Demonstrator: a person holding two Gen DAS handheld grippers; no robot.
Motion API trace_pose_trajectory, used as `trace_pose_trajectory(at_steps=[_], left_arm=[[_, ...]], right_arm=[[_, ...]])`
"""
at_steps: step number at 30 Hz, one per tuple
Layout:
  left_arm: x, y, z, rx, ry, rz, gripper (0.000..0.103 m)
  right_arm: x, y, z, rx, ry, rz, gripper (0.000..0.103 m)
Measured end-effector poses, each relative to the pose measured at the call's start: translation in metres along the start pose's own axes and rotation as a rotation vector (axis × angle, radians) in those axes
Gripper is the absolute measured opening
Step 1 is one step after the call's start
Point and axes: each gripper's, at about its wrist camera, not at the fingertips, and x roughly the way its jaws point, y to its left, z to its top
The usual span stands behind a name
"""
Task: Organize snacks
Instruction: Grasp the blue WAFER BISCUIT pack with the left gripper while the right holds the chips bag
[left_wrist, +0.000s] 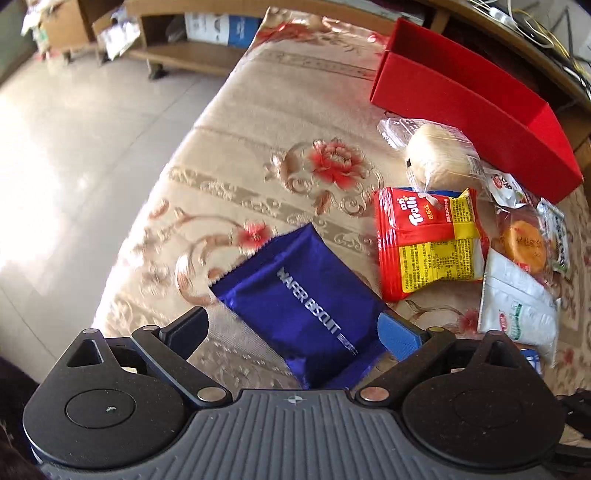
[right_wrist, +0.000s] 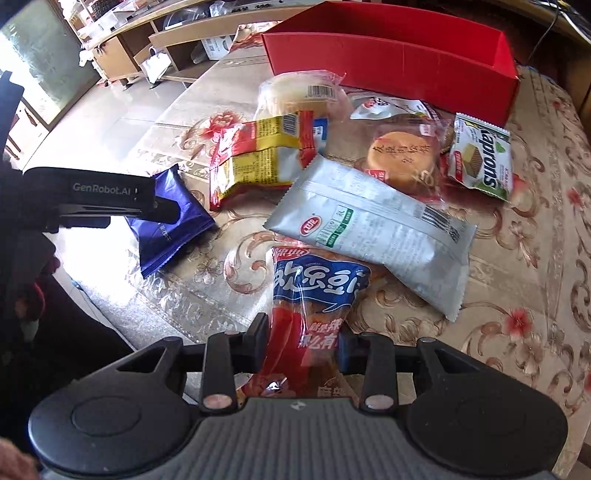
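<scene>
A blue wafer biscuit pack (left_wrist: 303, 295) lies on the flowered cloth near the table's left edge, between the wide-apart fingers of my left gripper (left_wrist: 291, 325). A gap shows at its left finger, so it is open. In the right wrist view the same blue wafer biscuit pack (right_wrist: 173, 225) shows under the left gripper (right_wrist: 166, 212). My right gripper (right_wrist: 303, 343) is shut on the lower end of a red and blue snack pack (right_wrist: 317, 288), which stands up from the pads. The open red box (right_wrist: 388, 55) stands at the back of the table, also seen as the red box (left_wrist: 461, 96).
A heap lies in front of the box: a wrapped bun (right_wrist: 299, 92), a red and yellow Trolli pack (right_wrist: 258, 158), a silver pack (right_wrist: 369, 229), a wrapped round pastry (right_wrist: 402, 155) and a green wafer pack (right_wrist: 480, 158). The table edge (left_wrist: 155, 192) drops to a tiled floor on the left.
</scene>
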Motion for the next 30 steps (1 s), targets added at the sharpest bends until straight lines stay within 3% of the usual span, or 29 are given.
trace_pose_trajectory(at_steps=[3,8,16,19,21,26,30], left_arm=[[0.003,-0.002,-0.001,-0.029,0.029,-0.031,0.1],[0.014,-0.011,0.005,-0.044,0.049,-0.021,0.1],[0.025,-0.032,0.019,0.015,-0.017,0.062,0.099],[0.024,-0.038,0.016,0.086,-0.054,0.073,0.09],[0.02,-0.038,0.01,0.121,-0.072,0.06,0.077],[0.012,-0.032,0.0,0.135,-0.074,-0.014,0.071],[0.01,-0.036,-0.006,0.183,-0.069,-0.013,0.071]], right_arm=[[-0.001,-0.001,-0.002,0.006,-0.001,0.01,0.035],[-0.002,-0.003,-0.002,0.019,-0.003,0.02,0.035],[-0.002,-0.005,-0.001,0.023,0.0,0.022,0.035],[-0.001,-0.005,-0.001,0.026,0.001,0.022,0.035],[-0.001,-0.004,-0.001,0.026,0.0,0.022,0.035],[0.0,0.001,-0.001,0.006,-0.001,0.015,0.035],[0.004,0.002,0.001,0.007,0.001,0.013,0.035]])
